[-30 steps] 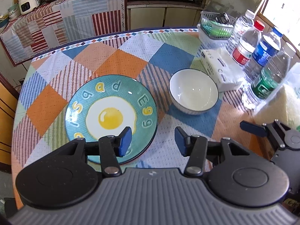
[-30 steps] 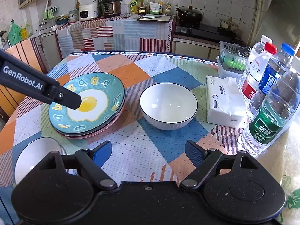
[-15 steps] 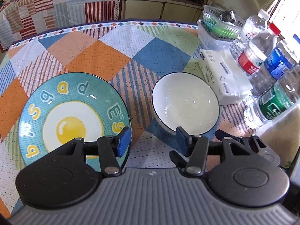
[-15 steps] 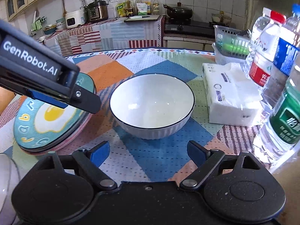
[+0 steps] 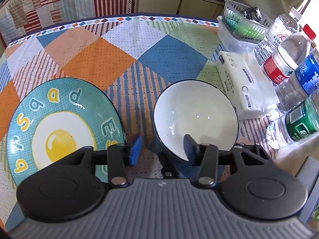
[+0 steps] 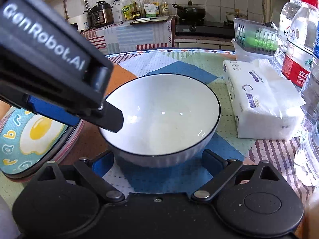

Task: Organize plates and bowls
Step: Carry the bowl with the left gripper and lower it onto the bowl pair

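The left gripper (image 5: 162,149) reaches down over the near-left rim of the white bowl (image 5: 196,115). Its jaws are closing with the rim between them: one blue pad sits inside the bowl, the other outside, between the bowl and the egg plate (image 5: 59,127). The outer pad stands apart from the bowl wall, so the rim is straddled but not pinched. In the right wrist view this gripper (image 6: 111,119) shows as a black bar with its fingertip dipped into the bowl (image 6: 165,115).

The right gripper (image 6: 157,165) is low at the bowl's near side, its jaws spread wide and opening, one finger to each side of the bowl's base without touching it.

The bowl stands upright on the checked tablecloth (image 5: 119,45), on a blue patch. The egg plate (image 6: 30,137) lies just to its left, stacked on another plate with a pink edge. To the bowl's right lies a pack of tissues (image 6: 261,99); beyond that, water bottles (image 5: 287,59) and a small plastic basket (image 5: 243,23).
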{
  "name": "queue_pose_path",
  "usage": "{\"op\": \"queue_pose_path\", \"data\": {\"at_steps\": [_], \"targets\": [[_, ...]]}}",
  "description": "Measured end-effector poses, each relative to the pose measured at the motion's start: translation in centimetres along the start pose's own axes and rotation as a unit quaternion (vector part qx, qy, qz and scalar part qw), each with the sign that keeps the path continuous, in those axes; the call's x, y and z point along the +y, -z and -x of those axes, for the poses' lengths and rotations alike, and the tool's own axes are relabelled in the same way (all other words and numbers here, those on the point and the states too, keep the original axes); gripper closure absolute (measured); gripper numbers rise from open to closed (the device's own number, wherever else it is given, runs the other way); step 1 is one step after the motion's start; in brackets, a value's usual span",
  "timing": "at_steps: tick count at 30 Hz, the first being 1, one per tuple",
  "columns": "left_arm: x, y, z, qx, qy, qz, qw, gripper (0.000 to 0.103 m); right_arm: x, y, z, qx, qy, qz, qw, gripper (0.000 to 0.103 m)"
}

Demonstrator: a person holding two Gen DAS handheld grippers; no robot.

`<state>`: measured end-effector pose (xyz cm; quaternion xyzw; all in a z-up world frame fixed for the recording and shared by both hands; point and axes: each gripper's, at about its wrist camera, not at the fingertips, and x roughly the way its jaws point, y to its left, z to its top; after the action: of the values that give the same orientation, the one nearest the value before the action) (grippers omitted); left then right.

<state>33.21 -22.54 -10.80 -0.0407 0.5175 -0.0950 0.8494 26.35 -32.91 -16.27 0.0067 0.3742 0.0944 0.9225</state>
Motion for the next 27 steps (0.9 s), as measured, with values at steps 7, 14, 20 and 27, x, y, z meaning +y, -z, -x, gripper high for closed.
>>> {"op": "queue_pose_path", "data": {"at_steps": [7, 14, 20, 27], "targets": [[0.1, 0.5, -0.6, 0.005, 0.004, 0.003, 1.0, 0.089, 0.0, -0.4, -0.3, -0.018, -0.007, -0.015, 1.0, 0.008], [0.4, 1.1, 1.1, 0.018, 0.005, -0.018, 0.9997, 0.089, 0.3, 0.3, 1.1, -0.013, -0.026, -0.037, 0.999, 0.009], [0.2, 1.8, 3.7, 0.015, -0.003, -0.037, 0.9992, 0.089, 1.4, 0.7, 3.1, -0.032, -0.03, -0.035, 0.998, 0.009], [0.6, 3.0, 7.6, 0.008, -0.004, -0.054, 0.9985, 0.089, 3.6, 0.6, 6.6, -0.043, -0.019, -0.009, 0.999, 0.009]]}}
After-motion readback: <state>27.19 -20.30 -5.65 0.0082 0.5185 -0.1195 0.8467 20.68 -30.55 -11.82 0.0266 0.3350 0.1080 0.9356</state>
